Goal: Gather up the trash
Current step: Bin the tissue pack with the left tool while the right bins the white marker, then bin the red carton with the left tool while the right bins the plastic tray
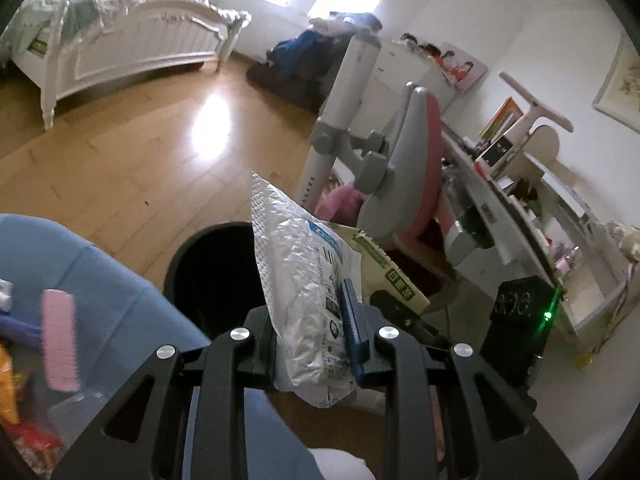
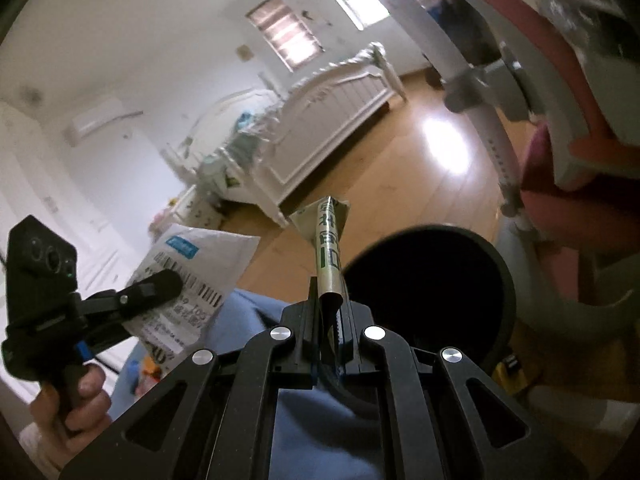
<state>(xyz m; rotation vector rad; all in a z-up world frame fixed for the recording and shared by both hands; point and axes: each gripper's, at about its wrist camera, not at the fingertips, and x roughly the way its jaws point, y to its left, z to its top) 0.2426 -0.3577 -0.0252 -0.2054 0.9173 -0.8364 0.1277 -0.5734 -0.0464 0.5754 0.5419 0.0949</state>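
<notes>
My left gripper [image 1: 316, 336] is shut on a crumpled white plastic mailer bag [image 1: 300, 280] with a blue label and barcode, held just right of a black trash bin [image 1: 208, 272]. It also shows in the right wrist view [image 2: 192, 280], with the left gripper [image 2: 160, 284] at the left. My right gripper [image 2: 330, 320] is shut on a beige paper wrapper with green print [image 2: 328, 248], held upright just left of the bin's dark opening [image 2: 428, 292]. The wrapper also shows behind the bag in the left wrist view [image 1: 384, 268].
A blue cushioned seat [image 1: 80, 264] with a pink comb [image 1: 60, 344] and orange wrappers [image 1: 8, 384] lies at lower left. A pink and grey chair [image 1: 408, 172] and a cluttered desk [image 1: 520, 208] stand on the right. A white bed [image 1: 120, 48] stands across the wooden floor [image 1: 140, 160].
</notes>
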